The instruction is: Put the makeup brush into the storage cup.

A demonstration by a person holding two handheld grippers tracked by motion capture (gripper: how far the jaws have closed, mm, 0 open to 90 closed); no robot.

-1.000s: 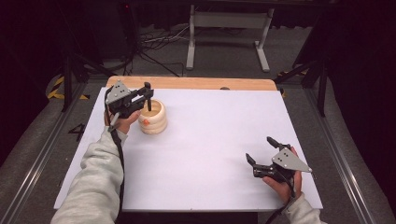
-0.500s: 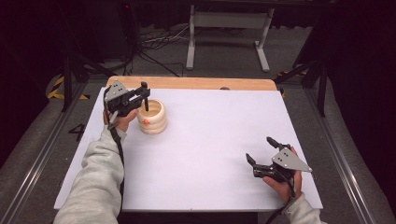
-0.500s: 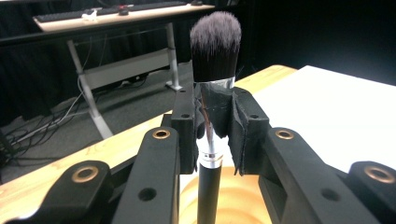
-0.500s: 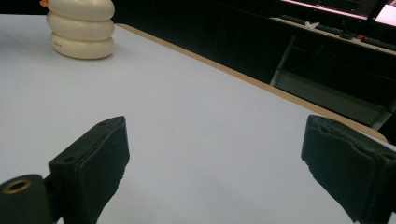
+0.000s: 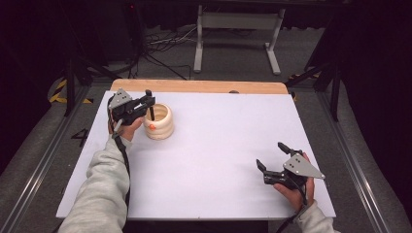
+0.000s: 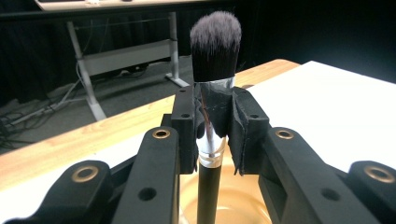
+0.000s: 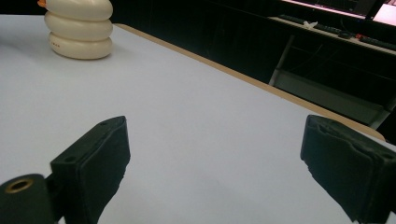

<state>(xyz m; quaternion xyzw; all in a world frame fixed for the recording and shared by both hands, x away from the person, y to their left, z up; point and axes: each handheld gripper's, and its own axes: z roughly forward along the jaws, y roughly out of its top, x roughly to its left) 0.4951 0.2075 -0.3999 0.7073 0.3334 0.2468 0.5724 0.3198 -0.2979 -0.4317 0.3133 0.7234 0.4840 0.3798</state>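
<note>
In the left gripper view we see the left gripper (image 6: 214,135) w/ jaws closed tight on a makeup brush (image 6: 213,112), clamping the silver band just under the dark bristles; brush stands upright, bristles up, black handle running down into the mouth of a cream pot (image 6: 229,200) right below. From the high view, same story: left gripper (image 5: 148,104) sits at the far left of the table, brush (image 5: 150,104) vertical over the ribbed cream pot (image 5: 159,122), handle end at or inside the opening; can't tell if it touches the bottom. An orange spot shows on the pot's near side. Left hand (image 5: 127,127) is just beside the pot, grey sleeve trailing back to the near edge. Right gripper (image 5: 272,161) rests near the right front of the white table (image 5: 218,141), well apart from the pot; in the right gripper view its jaws (image 7: 224,158) are spread wide w/ nothing between them, only bare white surface, pot (image 7: 80,29) far off at upper left. Right hand (image 5: 294,191) holds it low over the table. Wood strip runs along the table's far edge.
</note>
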